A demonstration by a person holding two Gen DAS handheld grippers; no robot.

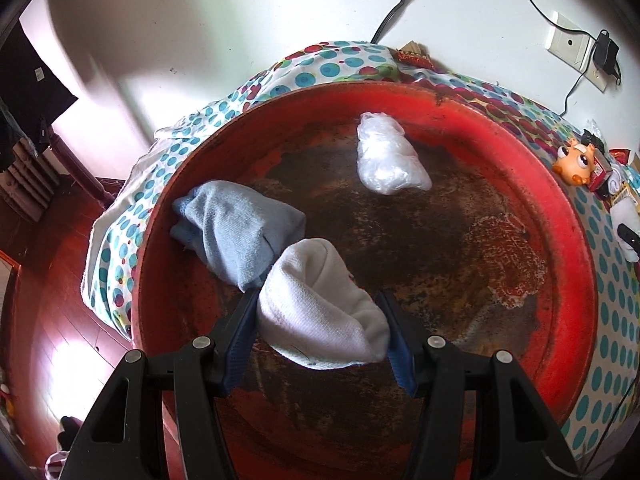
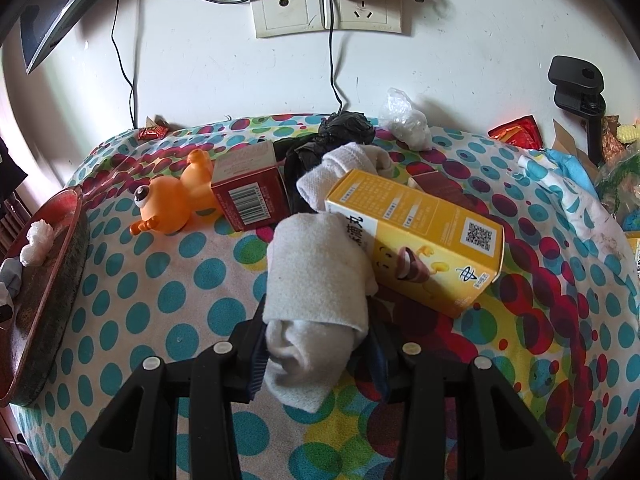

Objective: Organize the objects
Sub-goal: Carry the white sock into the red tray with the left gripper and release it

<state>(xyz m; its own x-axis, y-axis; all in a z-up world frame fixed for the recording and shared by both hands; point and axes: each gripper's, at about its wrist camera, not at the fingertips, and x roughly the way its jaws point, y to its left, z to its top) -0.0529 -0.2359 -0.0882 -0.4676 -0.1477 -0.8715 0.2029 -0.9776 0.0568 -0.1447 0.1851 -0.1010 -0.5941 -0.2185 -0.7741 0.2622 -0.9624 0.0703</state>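
Over the round red tray (image 1: 572, 280), my left gripper (image 1: 322, 316) is shut on a rolled white sock (image 1: 320, 304), both blue pads pressing its sides. A light blue sock bundle (image 1: 236, 228) lies in the tray touching the white one, and a crumpled clear plastic bag (image 1: 386, 154) lies farther back. In the right wrist view my right gripper (image 2: 318, 338) is shut on a greyish white rolled sock (image 2: 316, 288) above the dotted cloth (image 2: 192, 264). The sock's far end overlaps a yellow box (image 2: 424, 232). The tray (image 2: 60, 264) shows at the left edge there.
An orange toy (image 2: 172, 200), a red box (image 2: 250, 190), another white sock (image 2: 348, 168), a black bag (image 2: 340, 130) and a plastic bag (image 2: 408, 122) lie on the cloth. Cables and wall sockets (image 2: 324, 4) are behind. A black clamp (image 2: 576, 84) and wrappers crowd the right.
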